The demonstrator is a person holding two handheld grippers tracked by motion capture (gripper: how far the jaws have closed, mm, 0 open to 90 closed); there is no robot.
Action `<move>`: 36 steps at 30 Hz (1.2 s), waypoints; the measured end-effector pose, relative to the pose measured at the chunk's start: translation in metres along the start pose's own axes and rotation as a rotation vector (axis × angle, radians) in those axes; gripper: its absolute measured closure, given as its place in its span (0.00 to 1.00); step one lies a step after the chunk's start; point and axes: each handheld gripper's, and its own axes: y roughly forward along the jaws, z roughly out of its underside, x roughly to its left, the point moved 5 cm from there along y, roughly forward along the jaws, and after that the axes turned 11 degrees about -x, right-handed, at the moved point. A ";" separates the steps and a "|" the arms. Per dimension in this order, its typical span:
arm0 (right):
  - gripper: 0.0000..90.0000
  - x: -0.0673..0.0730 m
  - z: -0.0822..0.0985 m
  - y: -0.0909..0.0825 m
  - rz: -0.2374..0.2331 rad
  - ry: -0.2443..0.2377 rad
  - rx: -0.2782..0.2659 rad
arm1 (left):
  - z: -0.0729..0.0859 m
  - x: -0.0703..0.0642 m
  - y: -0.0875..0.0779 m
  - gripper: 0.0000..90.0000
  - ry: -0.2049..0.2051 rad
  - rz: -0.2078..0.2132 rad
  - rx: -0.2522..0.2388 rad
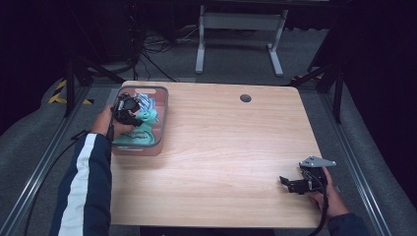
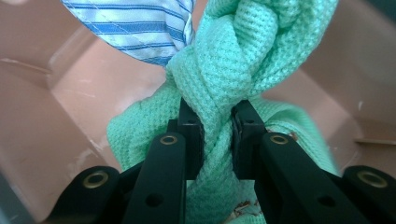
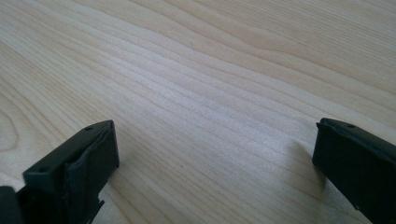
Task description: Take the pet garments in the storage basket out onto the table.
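A mint green waffle-knit cloth (image 2: 233, 56) is twisted into a thick rope, and my left gripper (image 2: 217, 126) is shut on it, both black pads pressing into the twist. A blue-and-white striped cloth (image 2: 135, 28) hangs beside it at the upper left. Both lie in a pink bin (image 2: 42, 116). From above, the left gripper (image 1: 129, 110) sits inside the bin (image 1: 164, 105) at the table's left, over the green cloth (image 1: 147, 118) and the striped cloth (image 1: 146, 102). My right gripper (image 1: 290, 184) rests low near the front right corner; its jaws (image 3: 215, 144) stand wide open over bare wood.
The wooden table (image 1: 221, 147) has a small dark round hole (image 1: 245, 98) near its far edge. A white desk frame (image 1: 241, 22) stands on the floor beyond. Metal rails run along both sides of the table.
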 end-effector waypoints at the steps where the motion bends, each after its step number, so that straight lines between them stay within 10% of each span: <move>1: 0.01 0.000 0.000 0.000 0.000 0.001 0.000 | 0.000 0.000 -0.003 0.86 -0.006 0.000 -0.019; 36: 0.01 0.000 0.000 0.000 -0.001 -0.002 0.000 | -0.029 -0.012 -0.086 0.87 -0.017 -0.053 -0.372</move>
